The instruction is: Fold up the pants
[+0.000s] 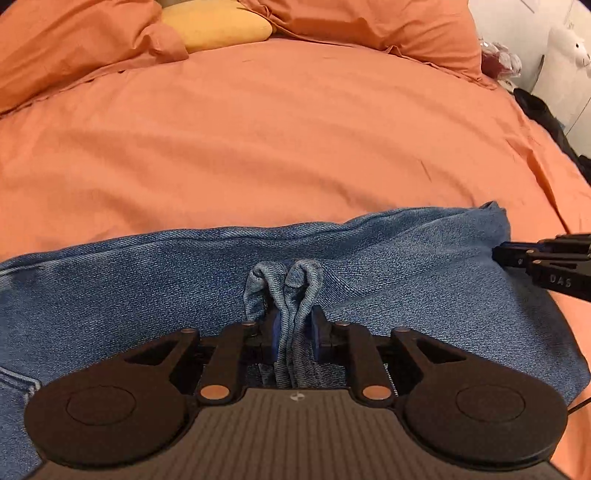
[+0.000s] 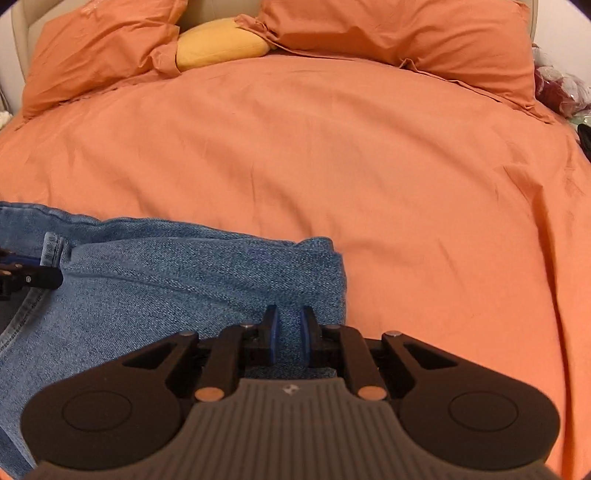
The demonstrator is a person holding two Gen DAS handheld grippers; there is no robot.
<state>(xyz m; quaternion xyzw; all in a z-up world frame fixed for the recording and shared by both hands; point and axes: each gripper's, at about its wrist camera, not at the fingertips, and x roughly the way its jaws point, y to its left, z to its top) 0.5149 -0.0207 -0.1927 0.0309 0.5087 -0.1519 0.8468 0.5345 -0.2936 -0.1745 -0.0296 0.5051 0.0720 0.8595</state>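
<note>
Blue denim pants [image 1: 388, 266] lie bunched on orange bed [image 1: 258, 147], near its front edge. Your left gripper [image 1: 293, 334]: fingers clenched on gathered denim fold. Your right gripper [image 2: 288, 332]: fingers nearly closed over pants' right end; grip on cloth cannot be told. Pillows [image 2: 406, 33] at far end.

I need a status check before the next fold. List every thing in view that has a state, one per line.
jeans: lying on the bed, partly folded, a fold bunched up in the left gripper.
left gripper: shut on a pinch of denim.
right gripper: jaws nearly together over the jeans' edge; grip unclear.
duvet: spread flat, lightly creased.
orange pillows: propped at the head.
yellow cushion: wedged between the pillows.
</note>
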